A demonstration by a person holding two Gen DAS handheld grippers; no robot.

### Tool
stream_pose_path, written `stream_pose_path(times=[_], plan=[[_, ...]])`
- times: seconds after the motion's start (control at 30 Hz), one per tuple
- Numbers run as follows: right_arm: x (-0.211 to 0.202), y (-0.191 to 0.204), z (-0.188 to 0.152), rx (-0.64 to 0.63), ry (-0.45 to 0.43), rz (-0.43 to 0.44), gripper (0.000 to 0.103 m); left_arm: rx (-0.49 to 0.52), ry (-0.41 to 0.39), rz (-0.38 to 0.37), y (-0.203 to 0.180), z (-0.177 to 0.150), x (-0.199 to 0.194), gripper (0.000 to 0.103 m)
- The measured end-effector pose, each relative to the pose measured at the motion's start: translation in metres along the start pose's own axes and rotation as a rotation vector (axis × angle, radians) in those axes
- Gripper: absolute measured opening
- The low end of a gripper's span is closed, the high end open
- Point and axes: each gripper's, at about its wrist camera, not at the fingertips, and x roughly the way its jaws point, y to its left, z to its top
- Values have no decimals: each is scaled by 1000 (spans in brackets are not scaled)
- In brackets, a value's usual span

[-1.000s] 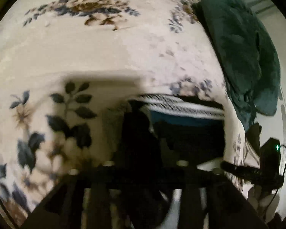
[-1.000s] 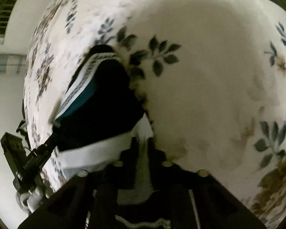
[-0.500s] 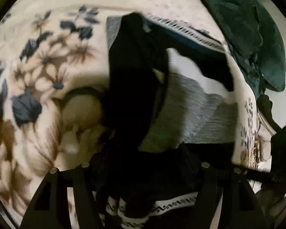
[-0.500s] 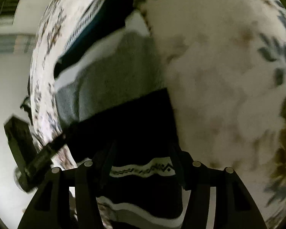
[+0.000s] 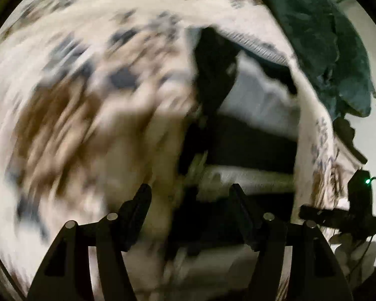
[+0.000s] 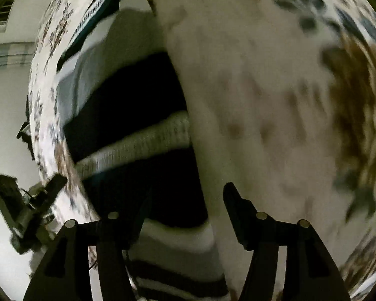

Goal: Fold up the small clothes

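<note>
A small knit garment in black, grey and white bands [image 5: 250, 145] lies flat on the floral bedspread [image 5: 87, 100]; it also shows in the right wrist view [image 6: 127, 105], with a pale patterned band [image 6: 137, 148] across it. My left gripper [image 5: 190, 200] is open, over the garment's left edge, holding nothing. My right gripper [image 6: 188, 200] is open, over the garment's right edge, holding nothing. Both views are blurred by motion.
A dark green cloth [image 5: 325, 37] is heaped at the back right of the bed. The other hand-held gripper shows at the bed's edge in each view [image 5: 358, 213] [image 6: 25, 213]. The floral bedspread [image 6: 288, 100] spreads wide to the right.
Both grippers were shut on the garment's near edge a second ago and carried it over. They are now open and pulled back, and the garment lies spread on the bed.
</note>
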Motion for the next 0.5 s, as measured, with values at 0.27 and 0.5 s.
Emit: stream_pose_path(times=[0.27, 0.5], plan=[[28, -49, -111, 21, 162, 20, 62, -127, 166, 66, 57, -155, 19, 62], [47, -85, -171, 29, 186, 18, 62, -133, 121, -40, 61, -172, 49, 103]])
